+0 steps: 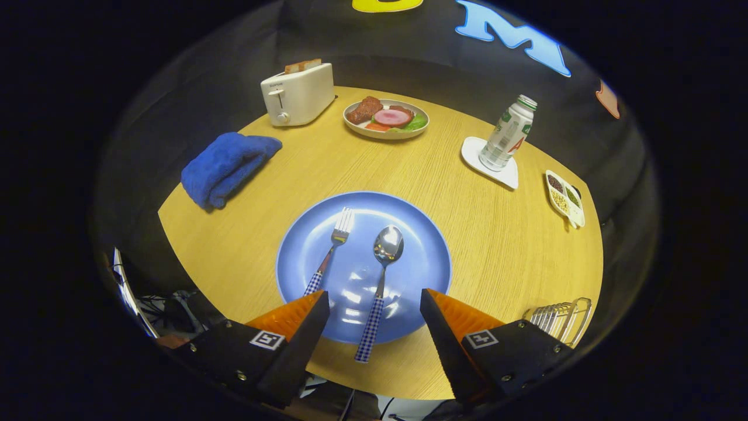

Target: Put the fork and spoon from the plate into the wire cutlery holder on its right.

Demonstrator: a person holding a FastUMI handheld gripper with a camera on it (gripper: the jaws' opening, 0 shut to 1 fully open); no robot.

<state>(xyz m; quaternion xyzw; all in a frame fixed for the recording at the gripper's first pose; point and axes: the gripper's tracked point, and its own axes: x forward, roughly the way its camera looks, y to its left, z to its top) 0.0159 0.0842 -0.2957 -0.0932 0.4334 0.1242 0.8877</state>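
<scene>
Pale wood-grain round table (467,245) stands against black cloth walls. From the left: a folded blue towel (225,166), a white toaster (298,93), then the round blue plate (421,245) bearing a check-handled fork (330,251) and spoon (380,280) side by side. The gripper (374,304) hangs spread wide, the spoon's handle between its fingers, untouched. The wire cutlery holder (561,318) sits beside the right finger.

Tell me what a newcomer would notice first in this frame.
Probably the blue plate just ahead of the open gripper, with a fork and spoon lying side by side; the spoon's handle runs back between the fingers. Beyond are a plate of food and a toaster.
</scene>
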